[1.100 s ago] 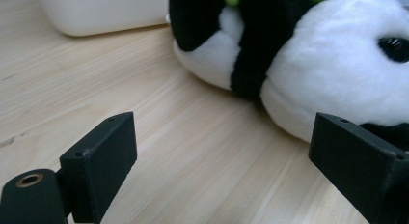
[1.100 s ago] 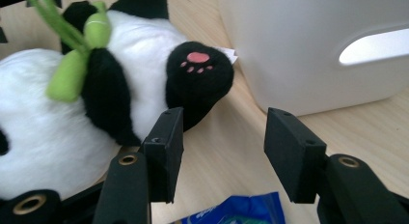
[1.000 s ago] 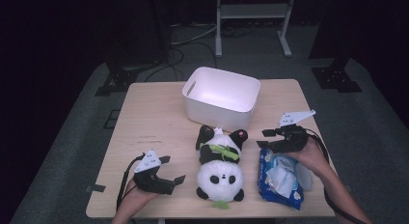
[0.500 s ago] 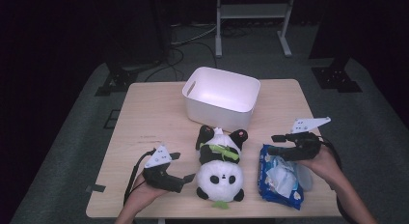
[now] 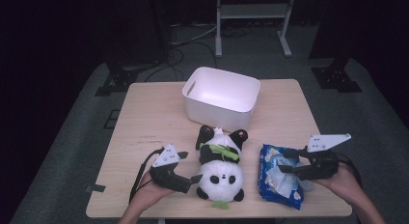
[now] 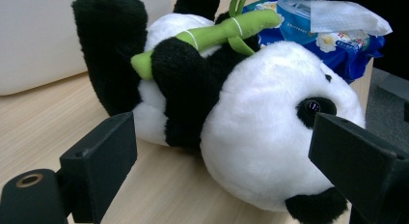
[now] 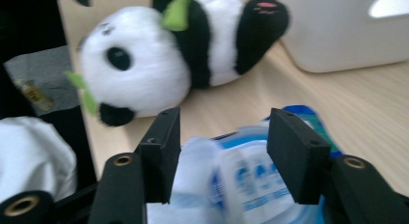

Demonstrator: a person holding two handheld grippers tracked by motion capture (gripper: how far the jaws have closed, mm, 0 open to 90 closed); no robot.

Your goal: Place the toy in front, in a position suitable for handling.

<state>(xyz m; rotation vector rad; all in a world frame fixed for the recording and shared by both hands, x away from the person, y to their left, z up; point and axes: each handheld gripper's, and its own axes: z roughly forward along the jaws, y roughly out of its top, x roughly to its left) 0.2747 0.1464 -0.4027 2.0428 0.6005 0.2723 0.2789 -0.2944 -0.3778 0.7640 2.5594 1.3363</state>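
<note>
Blue wipes pack (image 5: 281,180), lower right: my right gripper (image 5: 288,162) straddles it, fingers apart, recently narrowing; left gripper (image 5: 191,178) wide beside the panda (image 5: 219,173). Next: close.

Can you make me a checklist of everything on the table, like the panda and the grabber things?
Surface: wooden table, mostly bare.
Job's things: plush panda lying on its back; blue wipes pack beside it, a tissue sticking out; white bin behind, looks empty.
Clutter: nothing seen.
Grippers: left gripper open, jaws either side of the panda's head; right gripper open over the wipes pack.
Cables: one trails from each gripper; more on the floor behind.
Surroundings: dark room, grey floor, metal stand.
</note>
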